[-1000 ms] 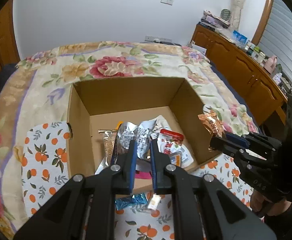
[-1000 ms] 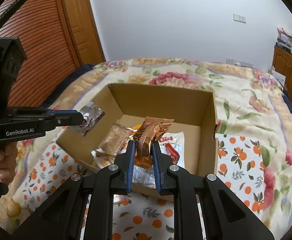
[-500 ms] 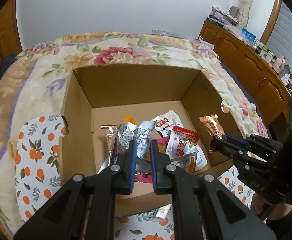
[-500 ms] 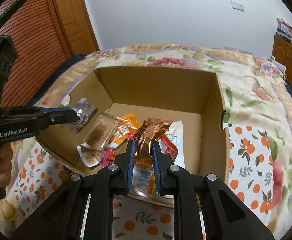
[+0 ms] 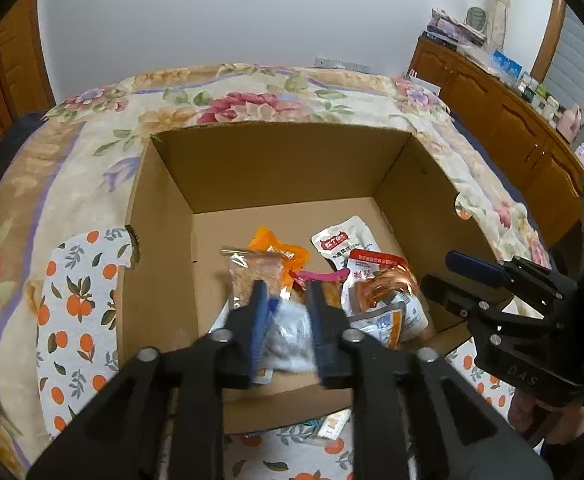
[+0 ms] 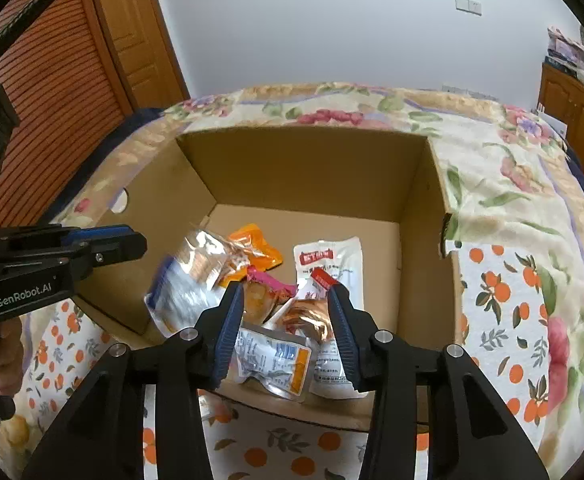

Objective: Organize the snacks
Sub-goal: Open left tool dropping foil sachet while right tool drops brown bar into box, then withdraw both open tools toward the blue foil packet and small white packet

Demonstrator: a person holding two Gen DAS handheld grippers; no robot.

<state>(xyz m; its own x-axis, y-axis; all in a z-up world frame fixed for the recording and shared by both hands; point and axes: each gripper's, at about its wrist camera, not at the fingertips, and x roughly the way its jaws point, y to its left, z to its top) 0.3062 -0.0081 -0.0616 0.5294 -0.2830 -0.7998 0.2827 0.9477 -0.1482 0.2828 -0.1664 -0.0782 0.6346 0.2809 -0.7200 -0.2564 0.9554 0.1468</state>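
An open cardboard box [image 5: 275, 168] [image 6: 312, 168] sits on the flowered bed and holds several snack packets. My left gripper [image 5: 285, 292] [image 6: 131, 240] is open over the box's near left part; a silver packet [image 5: 287, 336] [image 6: 179, 296] lies blurred just below it, free of the fingers. My right gripper [image 6: 285, 292] [image 5: 448, 268] is open over the near right part; the copper foil packet [image 6: 308, 318] [image 5: 388, 284] lies on the other packets below it.
An orange-patterned cloth [image 5: 75, 304] [image 6: 508, 320] lies under the box on the bed. More packets [image 5: 332, 424] lie on the cloth in front of the box. A wooden sideboard [image 5: 504, 120] stands to the right, a slatted wooden door [image 6: 51, 92] to the left.
Both grippers moved forward over the box and opened. The silver packet left the left gripper and the copper packet left the right one; both are now in the box.
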